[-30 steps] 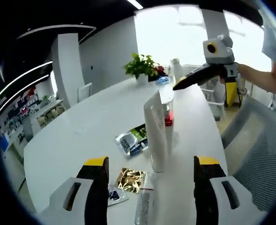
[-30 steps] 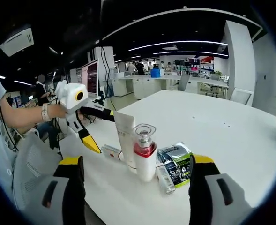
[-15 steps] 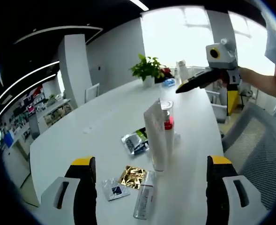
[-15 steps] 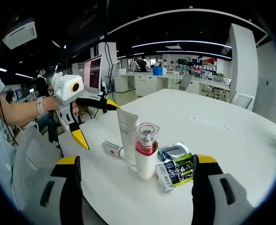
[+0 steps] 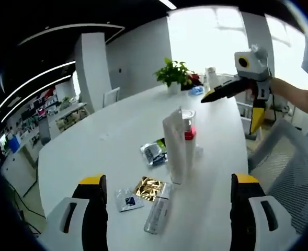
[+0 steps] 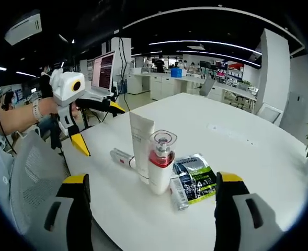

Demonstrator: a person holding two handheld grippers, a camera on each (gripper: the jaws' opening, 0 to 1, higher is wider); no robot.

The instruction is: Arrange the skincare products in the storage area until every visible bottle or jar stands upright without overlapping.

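Both tongs, left [image 5: 164, 209] and right [image 6: 149, 209], gape empty above the table [image 6: 237, 141]; a white tube [image 6: 141, 146] and red-collared bottle [image 6: 160, 164] stand upright, touching.

I see a white tube [image 6: 140, 144] standing upright on the white worktop [image 6: 237, 141], touching a red-collared pump bottle [image 6: 159, 163] with a clear cap, while a slim clear bottle [image 5: 158, 214] lies flat among sachets [image 5: 154, 153].
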